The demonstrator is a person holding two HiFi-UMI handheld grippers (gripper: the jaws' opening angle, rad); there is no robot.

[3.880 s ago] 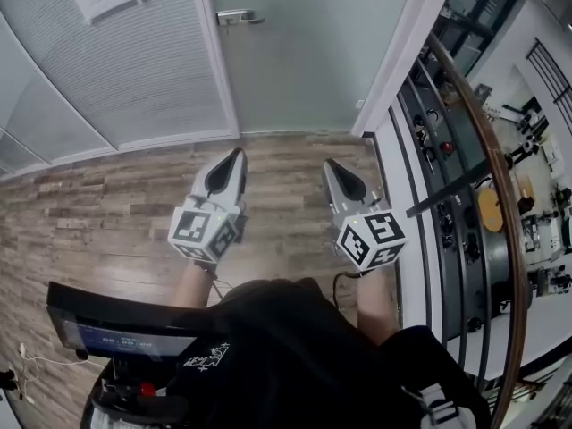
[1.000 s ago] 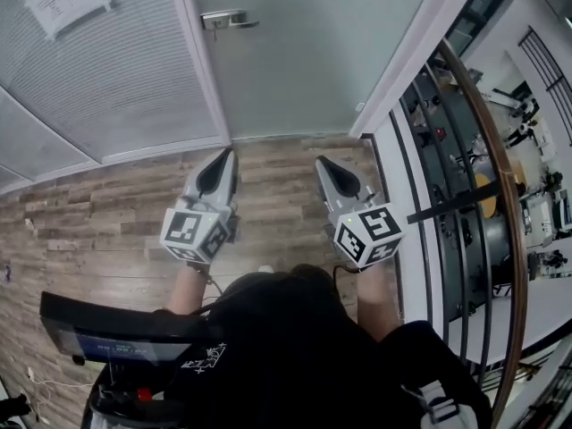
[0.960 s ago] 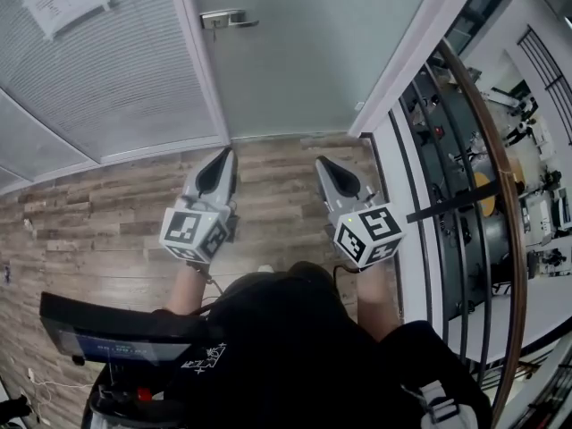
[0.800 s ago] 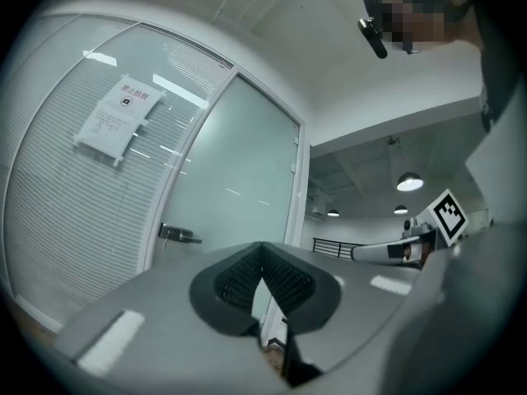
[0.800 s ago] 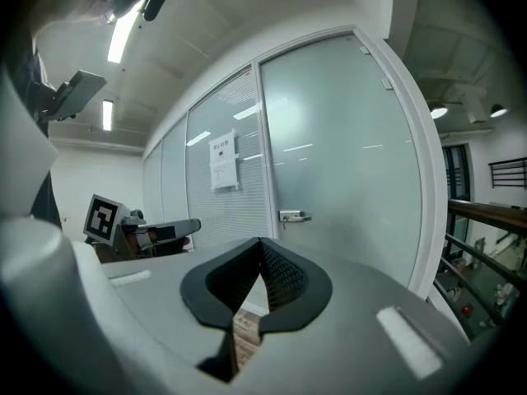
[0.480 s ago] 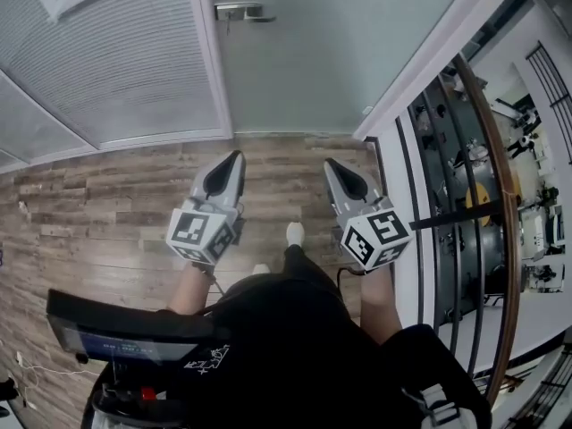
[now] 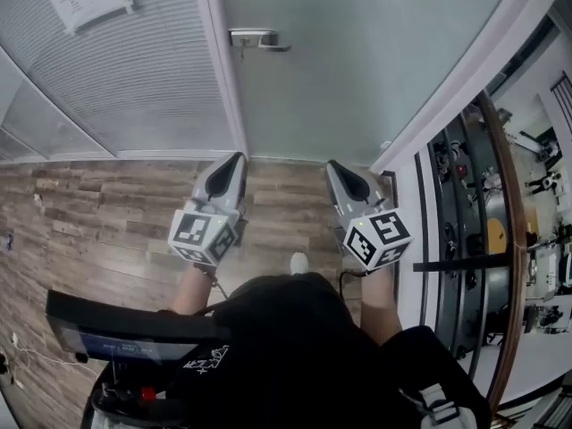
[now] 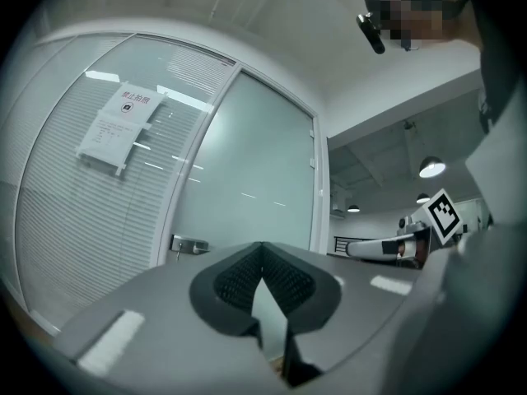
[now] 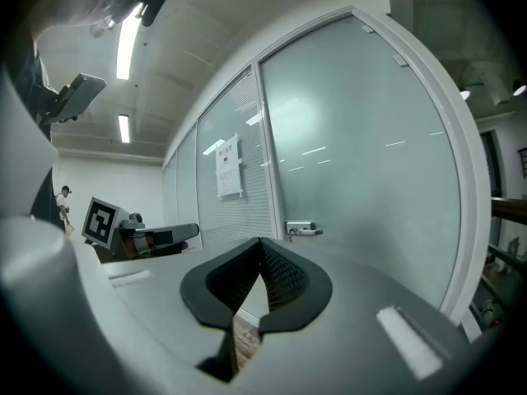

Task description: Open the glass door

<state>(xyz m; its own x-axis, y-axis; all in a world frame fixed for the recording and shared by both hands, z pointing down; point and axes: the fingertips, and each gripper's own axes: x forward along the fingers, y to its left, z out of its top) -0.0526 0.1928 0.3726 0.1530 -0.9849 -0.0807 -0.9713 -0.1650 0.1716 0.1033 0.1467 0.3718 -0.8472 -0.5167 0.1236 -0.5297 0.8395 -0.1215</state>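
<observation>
Risk: left gripper point(image 7: 234, 157) and right gripper point(image 7: 332, 164) both have jaws pressed together, empty, so either could skid off the handle point(image 7: 257, 38) ahead and strike the glass door point(image 7: 357, 61).

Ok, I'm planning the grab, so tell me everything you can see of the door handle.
The door handle is a silver, metallic-looking lever on a rectangular plate. It is mounted at the left edge of the frosted glass door, right beside the white frame. The lever lies level, pointing away from the frame. A small piece hangs beneath the plate, too small to identify. Nothing touches the handle; the left gripper and right gripper are both short of it.
</observation>
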